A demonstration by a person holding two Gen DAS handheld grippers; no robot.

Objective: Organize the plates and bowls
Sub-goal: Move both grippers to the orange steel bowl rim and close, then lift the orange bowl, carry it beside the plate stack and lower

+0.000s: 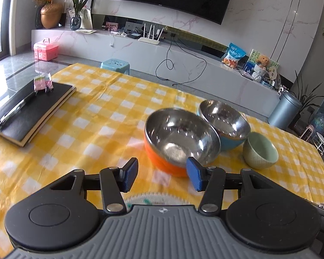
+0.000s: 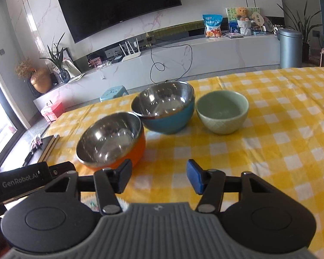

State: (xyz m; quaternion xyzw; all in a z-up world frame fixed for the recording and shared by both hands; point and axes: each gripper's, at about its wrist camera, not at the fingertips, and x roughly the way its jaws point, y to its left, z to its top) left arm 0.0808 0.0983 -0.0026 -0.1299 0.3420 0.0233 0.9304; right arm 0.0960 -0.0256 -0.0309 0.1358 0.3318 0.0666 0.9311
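Note:
Three bowls stand on the yellow checked tablecloth [image 1: 101,116]. An orange steel-lined bowl [image 1: 179,138] is nearest, a blue steel-lined bowl [image 1: 224,120] is behind it, and a pale green ceramic bowl [image 1: 260,151] is at the right. My left gripper [image 1: 162,174] is open and empty, just in front of the orange bowl. In the right wrist view the orange bowl [image 2: 110,140], blue bowl [image 2: 164,108] and green bowl [image 2: 222,112] stand in a row. My right gripper [image 2: 158,177] is open and empty, short of the bowls. A patterned plate rim [image 1: 155,198] shows under the left gripper.
A black notebook [image 1: 32,110] with a pen and a small wrapped item lies at the table's left. The left gripper's body [image 2: 21,181] shows at the left of the right wrist view. Beyond the table are a blue stool [image 1: 115,64] and a TV cabinet.

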